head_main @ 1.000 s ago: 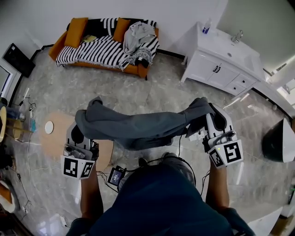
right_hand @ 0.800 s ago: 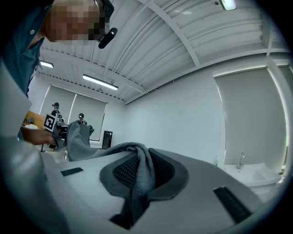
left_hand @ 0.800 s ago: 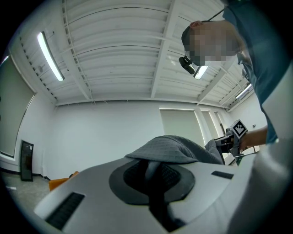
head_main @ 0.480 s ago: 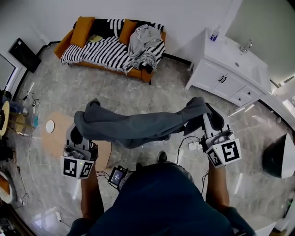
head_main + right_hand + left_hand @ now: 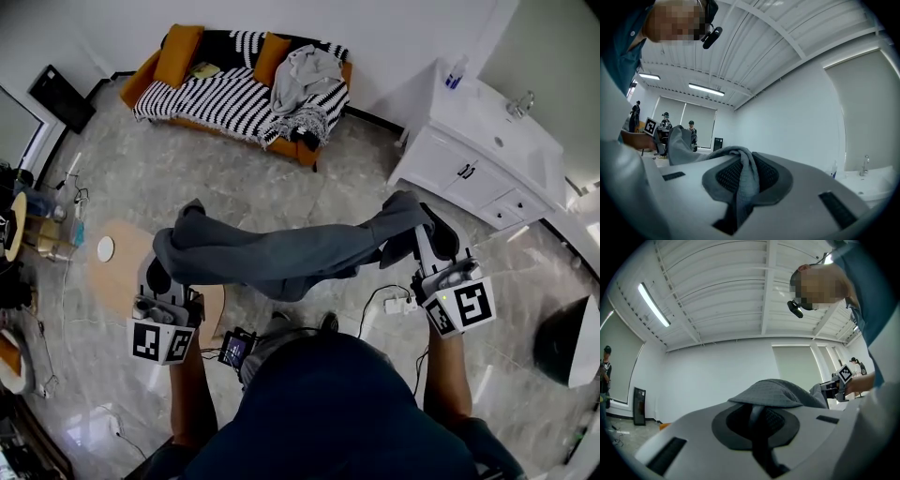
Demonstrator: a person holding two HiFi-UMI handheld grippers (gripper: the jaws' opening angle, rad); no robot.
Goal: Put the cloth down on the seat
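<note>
- The sofa (image 5: 305,152) stands far across the floor, against the wall. On it lie a striped blanket (image 5: 216,98), two orange cushions (image 5: 178,54) and a crumpled light grey garment (image 5: 305,75) at its right end.
- The white cabinet (image 5: 450,178) at the right has a sink in its top, and a small bottle (image 5: 457,70) stands on its back corner.
- A low round table (image 5: 117,281) beside the left hand bears one white disc (image 5: 105,248). What the disc is, I cannot tell.
- The cloth (image 5: 281,262) is dark grey and thick. It hangs in the air in front of the person, well apart from the sofa, stretched between both grippers and sagging in the middle.
- The left gripper (image 5: 757,418) has its jaws closed tight on one end of the cloth, which bunches up over the jaws.
- The right gripper (image 5: 740,180) clamps the other end. A fold of the cloth runs down between its pads, so the jaws stay a little apart.
</note>
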